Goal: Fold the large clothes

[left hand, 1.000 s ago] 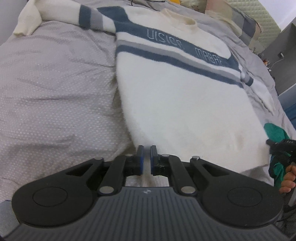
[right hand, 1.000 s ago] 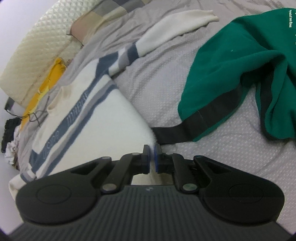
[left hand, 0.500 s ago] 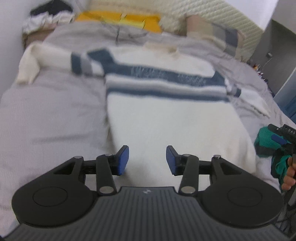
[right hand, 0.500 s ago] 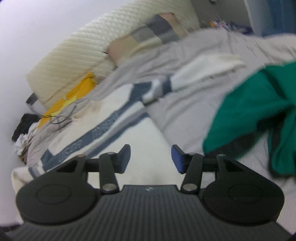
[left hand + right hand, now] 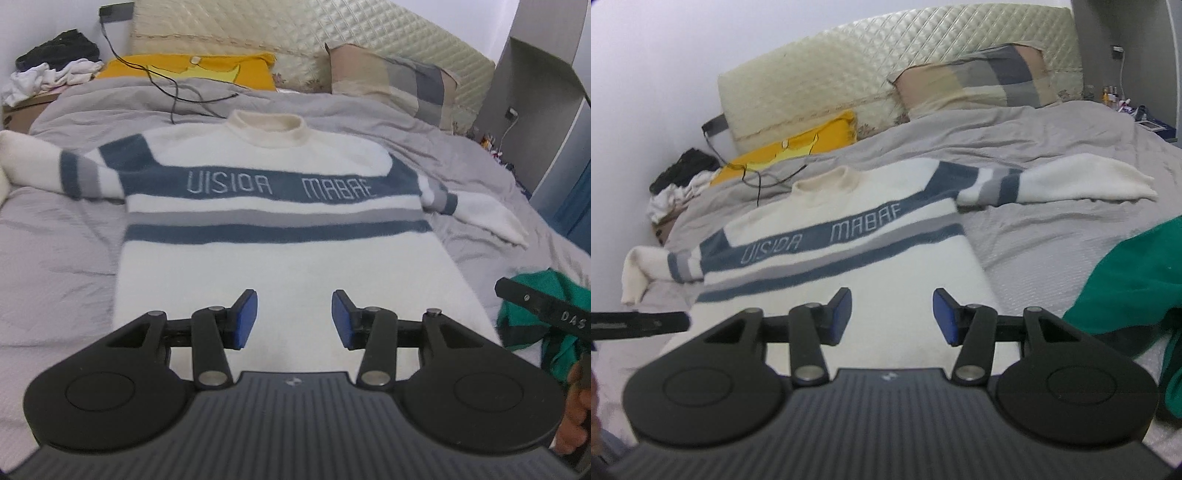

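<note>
Sweater [image 5: 280,266] lies flat, front up, on the grey bedspread [image 5: 55,266], collar toward the headboard [image 5: 295,33], both sleeves spread out to the sides; striped chest band reads across the upper body. Left gripper [image 5: 294,319] hangs above the sweater's lower hem area, jaws spread wide, holding nothing; right gripper [image 5: 892,317] sits over the same hem end of the sweater, jaws also spread, nothing between them. Green garment [image 5: 1137,280] is bunched on the bedspread just beside the sweater's hem corner, off its right-sleeve side. Beyond the sweater's collar: yellow cloth [image 5: 184,70], black cable [image 5: 173,92], checked pillow [image 5: 391,81] against the headboard.
</note>
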{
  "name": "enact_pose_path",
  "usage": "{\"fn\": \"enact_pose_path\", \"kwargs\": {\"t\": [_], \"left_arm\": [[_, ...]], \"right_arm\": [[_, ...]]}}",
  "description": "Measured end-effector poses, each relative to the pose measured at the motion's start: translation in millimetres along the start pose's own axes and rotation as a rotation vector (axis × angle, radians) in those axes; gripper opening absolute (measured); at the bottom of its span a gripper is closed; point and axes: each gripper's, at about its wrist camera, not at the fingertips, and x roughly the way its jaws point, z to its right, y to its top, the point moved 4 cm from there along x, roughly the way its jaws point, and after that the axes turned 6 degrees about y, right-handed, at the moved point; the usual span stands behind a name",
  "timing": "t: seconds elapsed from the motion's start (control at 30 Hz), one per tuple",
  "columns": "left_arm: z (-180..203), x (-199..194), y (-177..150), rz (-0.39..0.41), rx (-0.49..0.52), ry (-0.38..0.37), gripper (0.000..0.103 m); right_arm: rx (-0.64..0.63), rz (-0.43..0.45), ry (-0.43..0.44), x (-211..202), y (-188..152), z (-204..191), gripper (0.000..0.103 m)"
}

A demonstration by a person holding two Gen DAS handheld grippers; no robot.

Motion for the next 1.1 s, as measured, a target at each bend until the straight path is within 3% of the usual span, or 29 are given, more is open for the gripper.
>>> {"fn": "enact_pose_path", "kwargs": {"t": [0.3,0.5,0.63,0.77,0.97,1.1], "left_arm": [[-6,67,-19,-0.038,0.054,0.051,0.05],[-11,99,-32,-0.116,0.063,0.065,0.05],[-9,105,-37,-0.122,0.086,0.074,0.051],[-11,101,-37,-0.108,0.072,0.064,0.051],[-18,91,-36,-0.091,0.006,0.036,0.053],[-21,83,-35,-0.071,-0.035,0.027,0.054]], "right_arm": [[-0.042,-0.158,0.039,53,-22,-9,0.051],[-0.06,-0.28,-0.023,84,-40,1,0.05],[-0.025,-0.325,-0.027,93,-46,8,0.05],[0.011,-0.282,-0.013,83,-40,8,0.05],[0.175,-0.088,-0.02,60,-4,29,0.05],[0.27,-0.011,-0.036,64,17,50,0.05]]}}
